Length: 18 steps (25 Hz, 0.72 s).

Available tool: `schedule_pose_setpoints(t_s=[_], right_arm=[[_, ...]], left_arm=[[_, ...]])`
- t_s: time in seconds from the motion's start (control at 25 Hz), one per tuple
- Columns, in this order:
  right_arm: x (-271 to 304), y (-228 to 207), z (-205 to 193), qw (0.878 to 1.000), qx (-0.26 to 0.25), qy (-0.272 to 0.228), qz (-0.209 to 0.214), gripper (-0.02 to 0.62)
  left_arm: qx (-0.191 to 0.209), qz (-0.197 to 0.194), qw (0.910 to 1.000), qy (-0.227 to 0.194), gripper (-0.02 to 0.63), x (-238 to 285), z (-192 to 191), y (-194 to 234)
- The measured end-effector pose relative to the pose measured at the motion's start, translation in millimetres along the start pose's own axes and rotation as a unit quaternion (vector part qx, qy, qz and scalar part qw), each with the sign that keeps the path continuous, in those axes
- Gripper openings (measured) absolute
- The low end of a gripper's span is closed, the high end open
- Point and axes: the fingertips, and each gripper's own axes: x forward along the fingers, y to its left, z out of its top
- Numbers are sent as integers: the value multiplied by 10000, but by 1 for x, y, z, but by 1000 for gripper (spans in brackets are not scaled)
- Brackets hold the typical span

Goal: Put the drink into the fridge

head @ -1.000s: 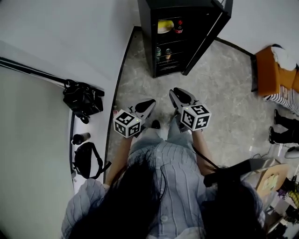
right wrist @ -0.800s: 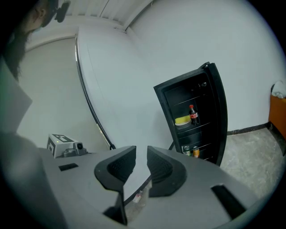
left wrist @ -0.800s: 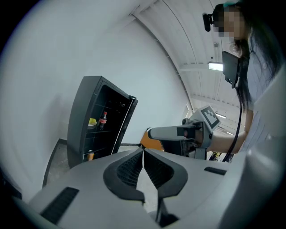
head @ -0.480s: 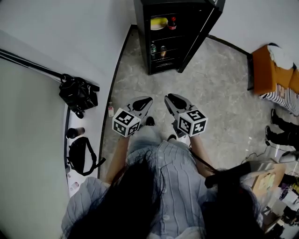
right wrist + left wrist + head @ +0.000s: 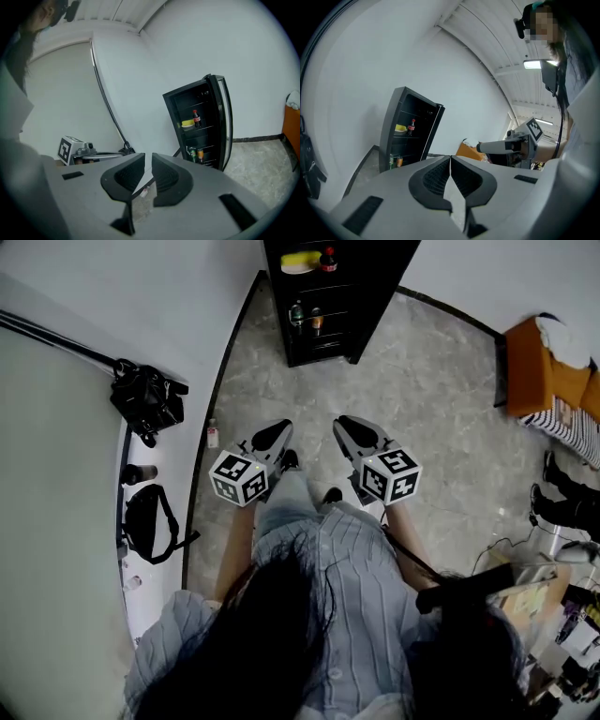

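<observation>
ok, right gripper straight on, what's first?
Likely bare floor short of the open fridge; depth unclear. The right gripper tilts slightly down, its fingers have just been closing with nothing between.

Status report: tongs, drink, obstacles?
Left tongs shut, empty. Right tongs empty, just been closing, narrow gap. Cola bottle inside open fridge. No obstacle seen.
</observation>
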Motion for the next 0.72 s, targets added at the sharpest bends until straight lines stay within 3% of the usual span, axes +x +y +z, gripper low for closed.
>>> schedule_pose_setpoints(t_s=[0.32,0.72], right_arm=[[-50,13,-33,9992,-185,88,331,48],[-87,25,-50,9985,-347,29,434,38]], left_arm=[[14,139,9998,-107,7,-17,-26,-63],[103,179,9996,-215,8,-34,-40,-106]])
